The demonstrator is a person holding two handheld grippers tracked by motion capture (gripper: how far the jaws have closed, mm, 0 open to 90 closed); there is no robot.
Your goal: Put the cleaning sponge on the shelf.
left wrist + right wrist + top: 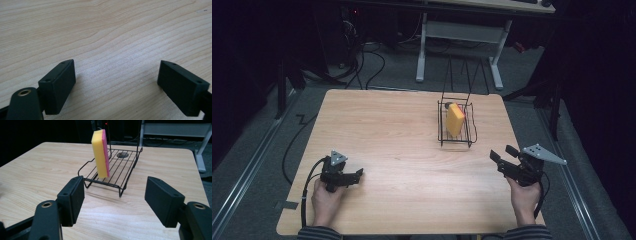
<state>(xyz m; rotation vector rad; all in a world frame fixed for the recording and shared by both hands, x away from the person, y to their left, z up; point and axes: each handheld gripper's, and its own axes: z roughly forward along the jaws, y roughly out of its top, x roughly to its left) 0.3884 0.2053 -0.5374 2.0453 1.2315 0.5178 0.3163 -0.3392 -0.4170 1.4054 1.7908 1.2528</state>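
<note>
Table (402,150): pale wood, bare apart from one wire rack set toward the far right side.
Wire rack (455,125): black, low, with a tall looped handle or back rising behind it; it stands on short feet, so its grid floor is lifted off the wood.
Sponge (100,153): yellow with a pink scrubbing face, standing on end in the rack near its left wall (upright like that, I would guess, so that it can drain and be taken by its flat sides).
Dark round thing (122,155): lying on the rack's grid behind the sponge; too small to tell what it is.
Left gripper (357,175): low over the near left of the table, held in the person's left hand, jaws spread wide with nothing but wood grain between them.
Right gripper (502,156): near the right edge, raised a little, jaws also spread and empty, aimed toward the rack.
Distance: both grippers well apart from the sponge.
My reading: a resting stance, with the right one better placed for the rack.
</note>
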